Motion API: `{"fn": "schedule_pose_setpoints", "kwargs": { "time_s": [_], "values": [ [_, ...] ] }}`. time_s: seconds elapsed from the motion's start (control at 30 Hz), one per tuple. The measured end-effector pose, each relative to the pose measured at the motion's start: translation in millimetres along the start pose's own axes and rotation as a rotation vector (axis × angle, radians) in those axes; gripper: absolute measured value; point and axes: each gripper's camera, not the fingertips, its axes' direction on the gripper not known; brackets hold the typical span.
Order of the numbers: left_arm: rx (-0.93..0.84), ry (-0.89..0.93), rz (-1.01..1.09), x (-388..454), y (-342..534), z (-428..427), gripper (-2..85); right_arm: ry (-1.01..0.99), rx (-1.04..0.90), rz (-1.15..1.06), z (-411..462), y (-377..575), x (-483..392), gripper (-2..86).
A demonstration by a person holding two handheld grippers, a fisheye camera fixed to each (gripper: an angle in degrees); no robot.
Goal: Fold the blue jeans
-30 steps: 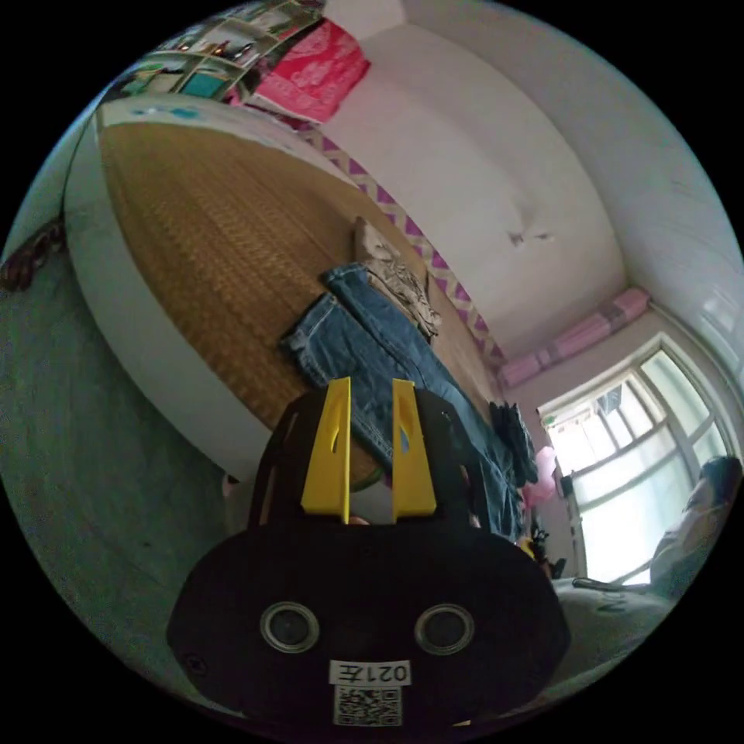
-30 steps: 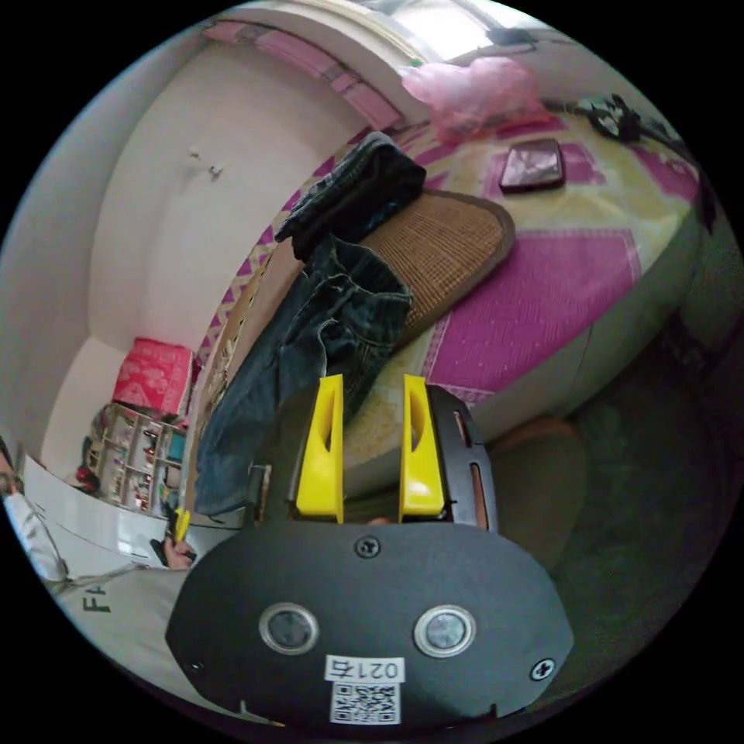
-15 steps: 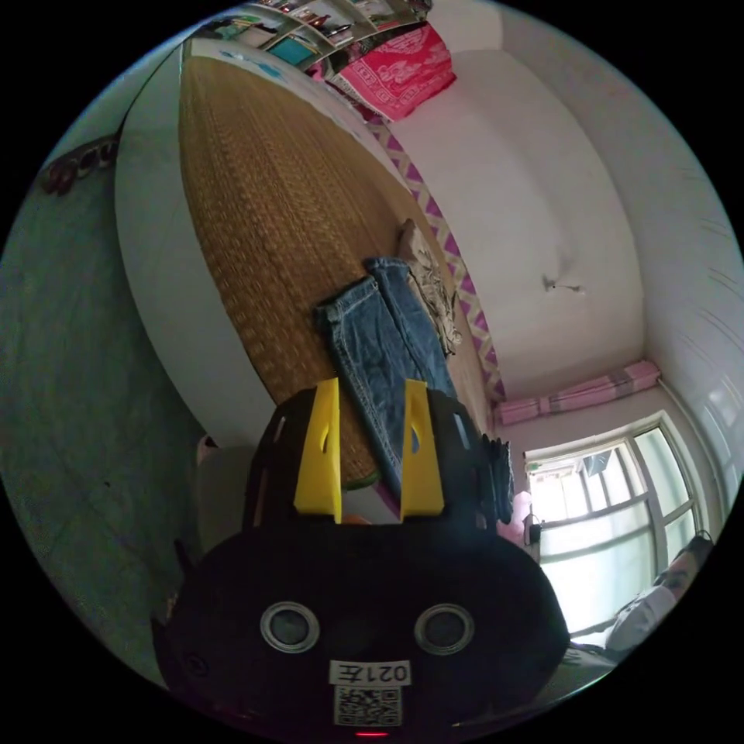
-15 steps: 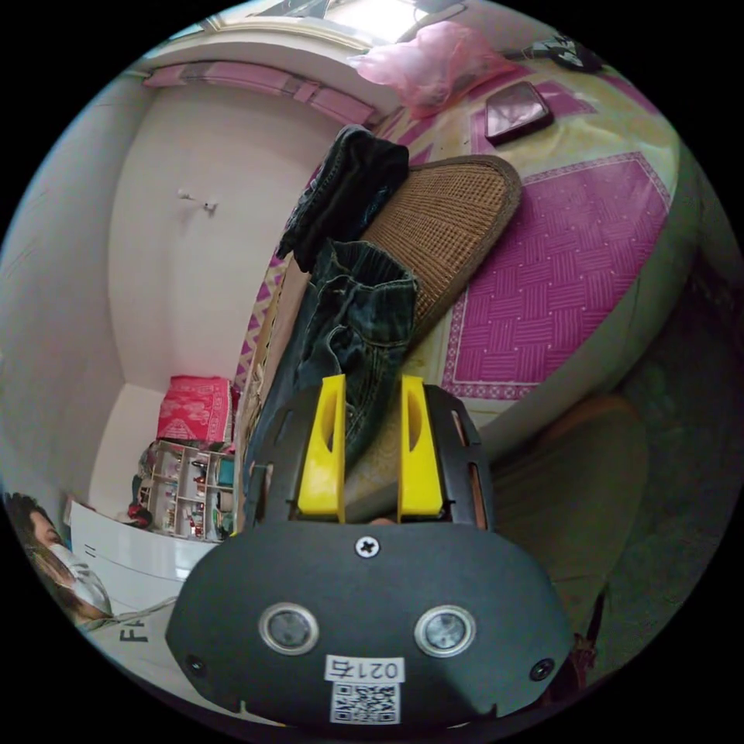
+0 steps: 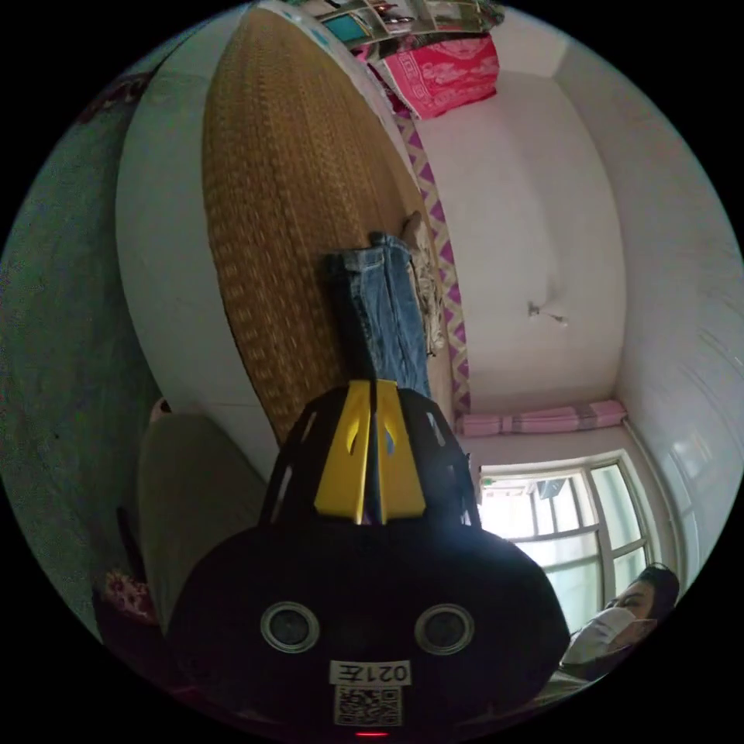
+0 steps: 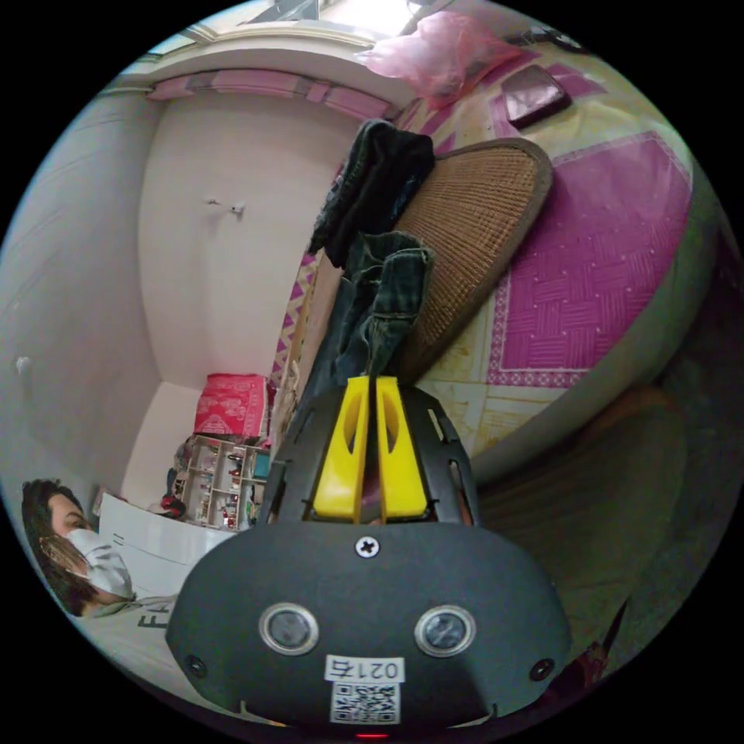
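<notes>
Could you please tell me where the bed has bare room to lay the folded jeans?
The woven straw mat is bare between the blue jeans and the bed's white edge. The wall side is crowded: a beige garment and dark folded clothes.

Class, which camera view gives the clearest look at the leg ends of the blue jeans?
The left gripper view: the blue jeans stretch away over the woven mat, both leg ends visible. The right gripper view shows the bunched waist end instead.
</notes>
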Motion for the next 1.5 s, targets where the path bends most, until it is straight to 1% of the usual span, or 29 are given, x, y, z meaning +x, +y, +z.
{"fn": "schedule_pose_setpoints", "kwargs": {
  "time_s": [0.1, 0.17, 0.3, 0.4, 0.5, 0.57, 0.6, 0.67, 0.73, 0.8, 0.87, 0.9, 0.93, 0.97, 1.0, 1.03, 1.07, 1.1, 1.17, 1.2, 1.23, 1.27, 1.3, 1.37, 1.5],
  "values": [
    [-0.015, 0.038, -0.005, 16.9, -10.5, 3.6, -0.9, -0.080, -0.017, -0.026, -2.0, -16.1, -17.0, 0.3],
    [-0.039, -0.032, 0.015, 44.8, -28.0, 9.2, -1.0, -0.135, -0.036, -0.047, 2.9, -35.2, -35.1, 0.2],
    [-0.071, -0.055, 0.098, 98.3, -58.2, 28.1, -1.0, -0.178, -0.060, -0.095, 23.4, -73.0, -67.1, 0.1],
    [-0.121, -0.106, 0.163, 146.8, -90.9, 62.2, -0.9, -0.199, -0.075, -0.117, 55.0, -114.0, -86.5, 0.2],
    [-0.178, -0.206, 0.202, 181.8, -127.6, 119.0, -0.9, -0.179, -0.096, -0.090, 104.8, -158.8, -87.0, 0.3],
    [-0.238, -0.317, 0.224, 192.5, -153.4, 178.0, -0.7, -0.115, -0.121, -0.057, 155.3, -188.6, -71.5, 0.6],
    [-0.253, -0.352, 0.224, 191.8, -158.6, 193.2, -0.7, -0.096, -0.127, -0.046, 167.5, -193.8, -65.4, 0.7],
    [-0.330, -0.495, 0.212, 178.5, -173.5, 247.1, -0.5, -0.028, -0.152, 0.001, 212.9, -205.1, -33.3, 1.5],
    [-0.342, -0.512, 0.212, 166.9, -176.9, 263.6, -0.2, -0.037, -0.161, 0.018, 230.8, -201.8, -10.7, 2.5],
    [-0.331, -0.446, 0.258, 165.3, -175.4, 260.5, -0.1, -0.101, -0.160, -0.003, 230.1, -191.6, -1.4, 3.7],
    [-0.276, -0.340, 0.402, 175.0, -166.2, 238.6, 0.1, -0.075, -0.178, -0.140, 217.0, -167.9, -12.8, 5.0],
    [-0.261, -0.321, 0.435, 177.5, -163.0, 232.7, 0.0, -0.064, -0.184, -0.187, 214.3, -159.2, -18.5, 5.0],
    [-0.247, -0.278, 0.517, 184.0, -153.9, 223.4, -0.2, -0.046, -0.215, -0.295, 214.0, -138.5, -33.4, 5.2],
    [-0.269, -0.254, 0.598, 190.8, -142.6, 221.8, -0.5, -0.053, -0.270, -0.416, 221.5, -112.4, -51.3, 4.8],
    [-0.292, -0.247, 0.637, 194.1, -136.3, 224.2, -0.5, -0.060, -0.315, -0.481, 228.9, -97.5, -61.2, 4.6],
    [-0.347, -0.237, 0.716, 200.7, -122.3, 233.2, -0.5, -0.066, -0.412, -0.604, 247.6, -65.7, -80.1, 3.9],
    [-0.403, -0.259, 0.780, 206.1, -109.1, 246.2, -0.3, -0.050, -0.499, -0.728, 269.4, -29.2, -97.3, 3.5],
    [-0.430, -0.288, 0.809, 208.2, -102.7, 254.0, -0.3, -0.037, -0.542, -0.786, 280.9, -10.2, -104.6, 3.3],
    [-0.497, -0.441, 0.921, 210.6, -81.4, 281.8, -0.1, 0.047, -0.710, -0.982, 325.6, 65.2, -121.3, 3.7],
    [-0.510, -0.490, 0.939, 209.1, -78.1, 287.5, -0.1, 0.080, -0.746, -1.022, 335.3, 82.8, -121.7, 3.6],
    [-0.539, -0.594, 0.977, 203.6, -72.4, 297.2, -0.2, 0.160, -0.817, -1.092, 352.2, 116.9, -117.3, 3.4],
    [-0.509, -0.558, 1.037, 201.8, -67.9, 292.9, -0.3, 0.225, -0.882, -1.148, 361.7, 147.9, -108.5, 2.2],
    [-0.506, -0.555, 1.048, 200.0, -67.0, 291.1, -0.4, 0.225, -0.809, -1.157, 355.4, 156.4, -107.0, 1.6],
    [-0.492, -0.515, 1.039, 192.1, -70.2, 283.2, -0.6, 0.251, -0.780, -1.193, 341.5, 186.3, -97.2, 0.2],
    [-0.494, -0.460, 0.950, 183.0, -80.7, 277.6, -0.8, 0.289, -0.726, -1.244, 335.9, 228.8, -81.0, -0.5]
  ]
}}
